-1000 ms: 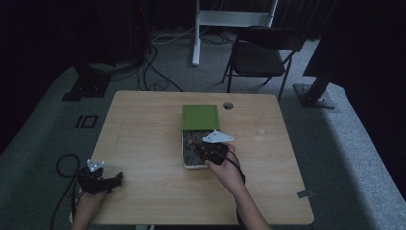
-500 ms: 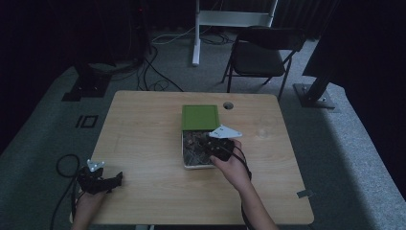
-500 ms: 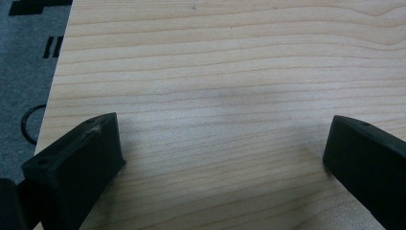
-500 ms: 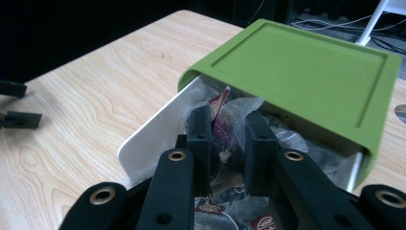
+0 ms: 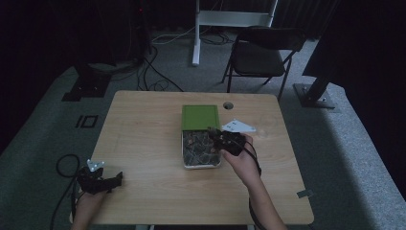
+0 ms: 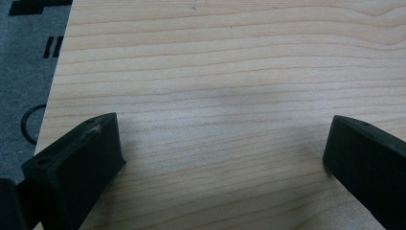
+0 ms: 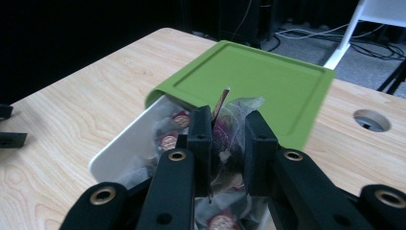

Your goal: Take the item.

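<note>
The right claw (image 7: 229,132) is clamped on a clear wrapped packet (image 7: 225,125) above the white box (image 7: 125,143) beside its green lid (image 7: 261,79), while the left claw (image 6: 222,158), jaws apart, rests at the table's (image 5: 143,124) near left corner.

Right gripper (image 7: 228,134) lifted from the white rectangular plastic box (image 5: 184,154), shifted toward its right rim, clear crinkly wrapped packet (image 7: 225,125) pinched between the jaws.

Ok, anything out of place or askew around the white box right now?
The green plastic lid lies slid back past the white box's far end, leaving the wrapped sachets uncovered. The right gripper is shut on one clear sachet over the box. Nothing looks spilled on the wooden table.
</note>
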{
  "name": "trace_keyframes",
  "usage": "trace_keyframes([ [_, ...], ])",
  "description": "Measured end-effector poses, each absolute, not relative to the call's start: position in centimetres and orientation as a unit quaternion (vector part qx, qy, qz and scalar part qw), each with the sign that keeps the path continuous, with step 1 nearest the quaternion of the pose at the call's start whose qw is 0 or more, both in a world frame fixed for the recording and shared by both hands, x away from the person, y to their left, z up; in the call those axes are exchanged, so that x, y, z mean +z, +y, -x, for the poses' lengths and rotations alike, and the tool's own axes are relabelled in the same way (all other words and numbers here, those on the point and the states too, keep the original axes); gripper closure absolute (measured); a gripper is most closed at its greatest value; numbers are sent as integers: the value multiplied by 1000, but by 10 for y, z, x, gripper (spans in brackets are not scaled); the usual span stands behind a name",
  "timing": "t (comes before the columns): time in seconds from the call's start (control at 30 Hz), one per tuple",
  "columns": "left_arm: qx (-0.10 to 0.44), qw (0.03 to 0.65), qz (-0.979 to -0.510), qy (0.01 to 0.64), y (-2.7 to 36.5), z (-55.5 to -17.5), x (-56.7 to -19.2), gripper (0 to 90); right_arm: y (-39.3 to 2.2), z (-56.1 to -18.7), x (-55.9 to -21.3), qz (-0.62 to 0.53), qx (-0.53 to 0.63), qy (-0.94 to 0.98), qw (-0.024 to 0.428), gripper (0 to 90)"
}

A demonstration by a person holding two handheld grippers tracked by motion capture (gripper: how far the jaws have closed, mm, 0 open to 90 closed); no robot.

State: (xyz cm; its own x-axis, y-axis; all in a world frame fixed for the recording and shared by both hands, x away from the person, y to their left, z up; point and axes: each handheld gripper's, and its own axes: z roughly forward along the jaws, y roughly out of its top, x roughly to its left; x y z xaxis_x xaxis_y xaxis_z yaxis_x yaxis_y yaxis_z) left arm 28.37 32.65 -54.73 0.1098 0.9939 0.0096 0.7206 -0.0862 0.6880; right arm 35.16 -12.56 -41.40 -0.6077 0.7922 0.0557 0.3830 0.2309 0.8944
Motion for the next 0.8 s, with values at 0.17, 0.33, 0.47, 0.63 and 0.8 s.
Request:
trace_keyframes([
  [0.17,250,273,-693,618,327,-284,-547,2,-141,-355,-411,-399,483,748,220,771],
  [0.33,250,273,-693,619,326,-284,-547,2,-148,-357,-410,-405,481,744,226,772],
  [0.47,250,273,-693,618,326,-284,-547,2,-165,-361,-409,-418,478,735,237,772],
  [0.63,250,273,-693,618,327,-284,-547,2,-175,-363,-409,-426,477,730,240,772],
  [0.8,250,273,-693,618,327,-284,-547,2,-185,-366,-408,-433,476,724,248,772],
])
